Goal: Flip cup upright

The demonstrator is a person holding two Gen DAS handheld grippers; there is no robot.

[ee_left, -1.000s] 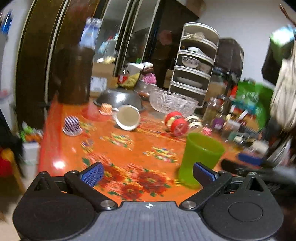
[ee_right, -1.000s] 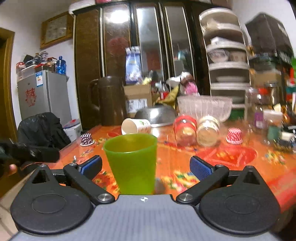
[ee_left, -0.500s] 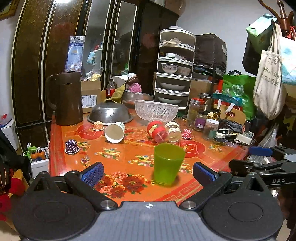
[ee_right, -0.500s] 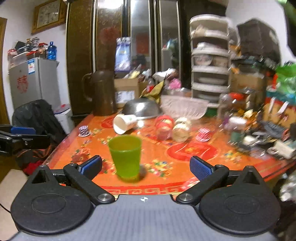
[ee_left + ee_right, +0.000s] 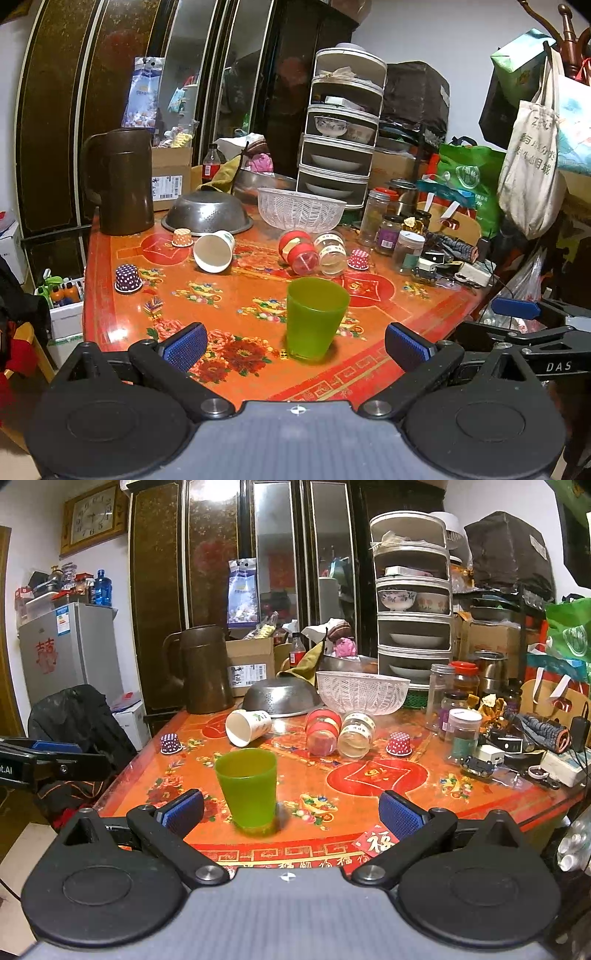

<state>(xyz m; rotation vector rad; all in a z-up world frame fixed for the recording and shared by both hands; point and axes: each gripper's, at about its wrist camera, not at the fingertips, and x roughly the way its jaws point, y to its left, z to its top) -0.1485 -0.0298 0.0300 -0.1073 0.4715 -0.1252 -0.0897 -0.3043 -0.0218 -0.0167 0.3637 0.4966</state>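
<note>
Nearest the cameras, the left gripper (image 5: 295, 341) hangs short of the front edge of the orange flowered surface (image 5: 243, 302), jaws spread wide and holding nothing. The right gripper (image 5: 291, 810) is likewise wide apart and empty, held off the same edge.

Just past that front edge the green cup (image 5: 316, 318) stands upright, mouth up, touched by neither gripper; from the right wrist view it (image 5: 248, 788) sits left of centre between the blue pads.

Farther in, a purple dotted capsule (image 5: 128, 278) rests near the left edge. A white paper cup (image 5: 215, 251) lies on its side toward the middle, mouth facing the cameras. Beside it to the right lie a red-lidded jar (image 5: 300, 252) and a clear jar (image 5: 331, 253), side by side.

Along the far edge stand a brown jug (image 5: 122, 181), an upturned metal colander (image 5: 207, 216) and a white basket (image 5: 301, 211).
</note>
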